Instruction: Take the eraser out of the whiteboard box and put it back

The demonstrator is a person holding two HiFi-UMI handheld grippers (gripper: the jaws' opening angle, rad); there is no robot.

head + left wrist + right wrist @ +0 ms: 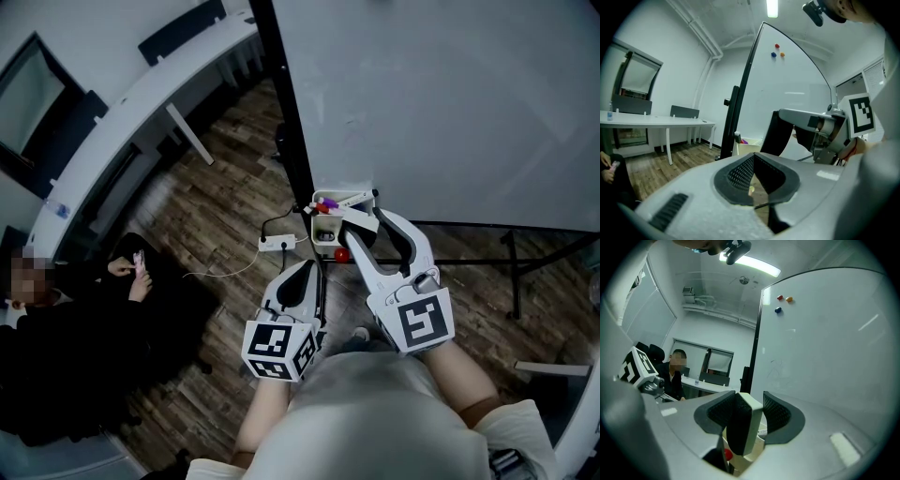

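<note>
Clamping the eraser [739,427] on its broad faces, the right gripper [743,414] holds it on edge just above the whiteboard box [758,442], beside the whiteboard [441,103]. The left gripper [752,172] hangs nearby, jaws together on nothing. By my reading the take-out is done; returning the eraser calls for lowering it into the box's open top, then parting the jaws.

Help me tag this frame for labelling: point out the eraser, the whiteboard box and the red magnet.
eraser [752,423]: right gripper view, on its pale front face.
whiteboard box [746,149]: left gripper view, on its pale front wall.
red magnet [779,297]: right gripper view, on its centre.
</note>
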